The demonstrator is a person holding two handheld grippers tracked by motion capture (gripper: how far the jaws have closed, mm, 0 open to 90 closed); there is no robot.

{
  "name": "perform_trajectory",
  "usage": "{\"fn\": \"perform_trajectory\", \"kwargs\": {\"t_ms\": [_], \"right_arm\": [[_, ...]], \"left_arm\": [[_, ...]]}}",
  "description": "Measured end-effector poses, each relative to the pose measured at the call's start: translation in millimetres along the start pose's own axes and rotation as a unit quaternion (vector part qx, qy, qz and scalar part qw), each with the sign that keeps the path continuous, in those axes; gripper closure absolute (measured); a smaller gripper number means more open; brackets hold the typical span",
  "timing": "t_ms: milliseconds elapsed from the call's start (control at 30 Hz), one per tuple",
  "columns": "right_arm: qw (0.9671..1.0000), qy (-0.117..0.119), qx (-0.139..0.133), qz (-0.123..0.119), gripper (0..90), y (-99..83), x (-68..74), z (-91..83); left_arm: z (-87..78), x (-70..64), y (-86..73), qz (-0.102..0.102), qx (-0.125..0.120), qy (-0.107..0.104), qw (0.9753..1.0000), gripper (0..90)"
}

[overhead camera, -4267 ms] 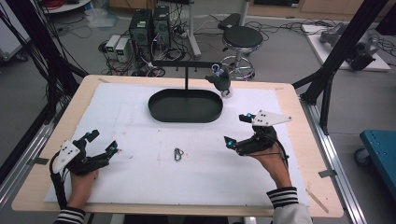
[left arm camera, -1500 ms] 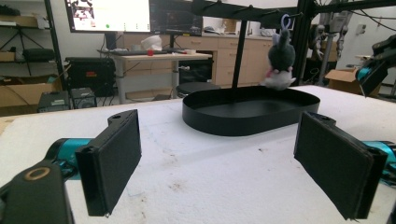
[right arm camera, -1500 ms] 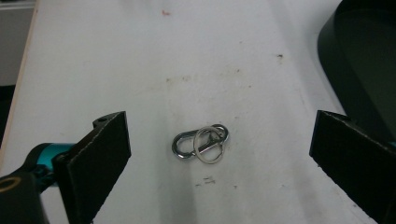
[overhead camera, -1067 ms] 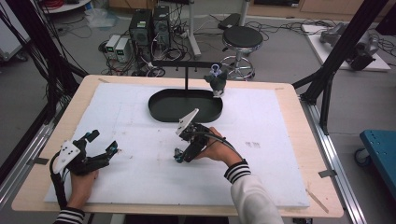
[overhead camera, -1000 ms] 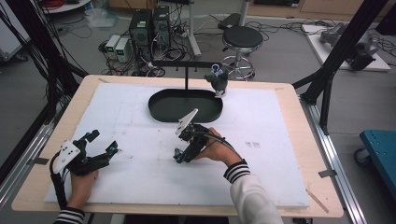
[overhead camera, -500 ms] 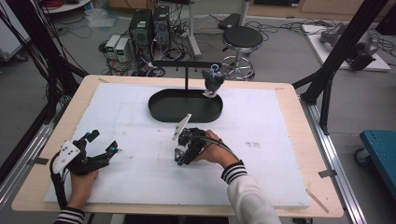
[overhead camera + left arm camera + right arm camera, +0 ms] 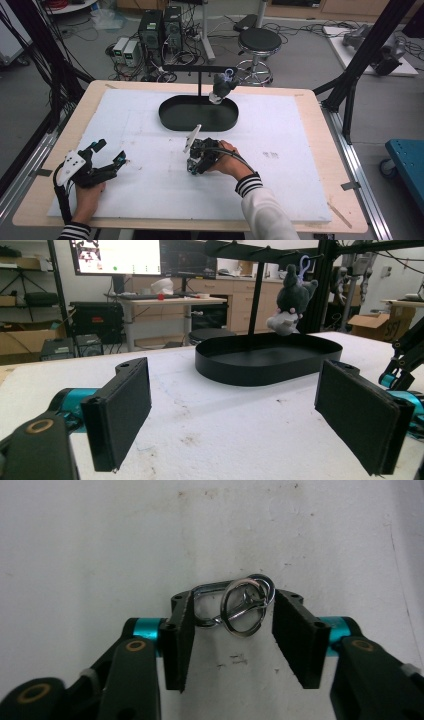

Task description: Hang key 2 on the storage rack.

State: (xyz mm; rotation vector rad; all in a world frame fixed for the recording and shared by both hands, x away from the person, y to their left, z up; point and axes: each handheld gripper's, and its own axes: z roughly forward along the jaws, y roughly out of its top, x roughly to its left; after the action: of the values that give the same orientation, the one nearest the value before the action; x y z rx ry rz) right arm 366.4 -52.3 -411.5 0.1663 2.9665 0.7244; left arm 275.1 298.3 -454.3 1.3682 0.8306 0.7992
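Observation:
A silver carabiner [image 7: 207,587] with a key ring [image 7: 226,611] on it lies on the white table sheet [image 7: 280,170], near the middle. My right gripper [image 7: 193,167] points steeply down at it. In the right gripper view the right gripper [image 7: 232,602] has its jaws narrowed on the carabiner, one pad against each end. My left gripper [image 7: 111,152] rests at the front left of the table, held by a hand. In its own view the left gripper [image 7: 240,407] stands wide open with nothing between the pads.
A black oval tray [image 7: 170,120] sits at the back centre and also appears as the tray [image 7: 250,372] ahead of the left gripper. A grey plush toy [image 7: 220,87] hangs over it from a black stand [image 7: 200,67]. Stool and computers stand on the floor behind.
The right hand came from the right side of the table to the carabiner at the centre, then tipped the gripper down over it. The left gripper has stayed still.

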Motion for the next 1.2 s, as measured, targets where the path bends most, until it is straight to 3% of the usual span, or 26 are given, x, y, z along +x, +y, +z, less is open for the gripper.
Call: {"fn": "perform_trajectory", "kwargs": {"t_ms": [533, 1200], "right_arm": [[0.9999, -0.015, 0.005, 0.000, 70.3, -0.4, -2.0, -0.7], [0.9998, -0.020, 0.002, 0.002, 77.5, 0.6, -4.2, -0.7]], "left_arm": [[0.1, 0.1, -0.1, -0.001, -0.001, 0.001, 1.0000, 15.2], [0.0, 0.0, 0.0, -0.001, 0.000, 0.001, 1.0000, 15.2]]}}
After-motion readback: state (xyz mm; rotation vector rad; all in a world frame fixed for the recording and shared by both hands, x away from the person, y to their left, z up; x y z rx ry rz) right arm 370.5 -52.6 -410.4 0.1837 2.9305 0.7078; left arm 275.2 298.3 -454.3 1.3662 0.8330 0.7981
